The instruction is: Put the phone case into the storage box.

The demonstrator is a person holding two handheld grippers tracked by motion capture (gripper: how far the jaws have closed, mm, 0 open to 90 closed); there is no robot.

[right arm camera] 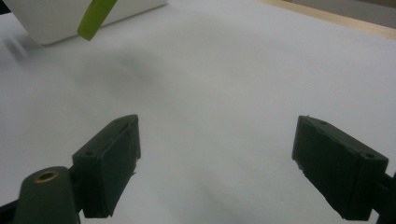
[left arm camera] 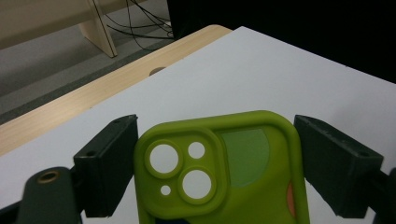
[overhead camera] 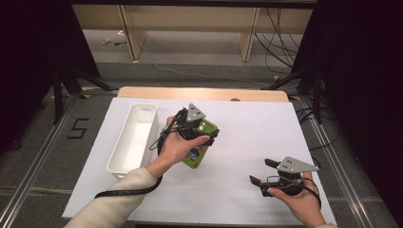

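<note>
A lime-green phone case (left arm camera: 243,172) with round camera cut-outs sits between the jaws of my left gripper (left arm camera: 217,135), and both pads press on its long sides. In the high view the case (overhead camera: 197,154) is held tilted over the middle of the white sheet, beside the bin, with my left gripper (overhead camera: 205,132) shut on its upper part. The case's edge (right arm camera: 95,16) also shows far off in the right gripper view. My right gripper (overhead camera: 260,171) rests low at the front right, jaws wide apart with nothing between them (right arm camera: 217,154).
A long white bin (overhead camera: 142,108) stands at the left of the white sheet (overhead camera: 256,123), its wall (right arm camera: 51,18) showing in the right gripper view. The table's wooden edge (overhead camera: 204,93) runs along the back. Cables and table legs lie on the floor beyond.
</note>
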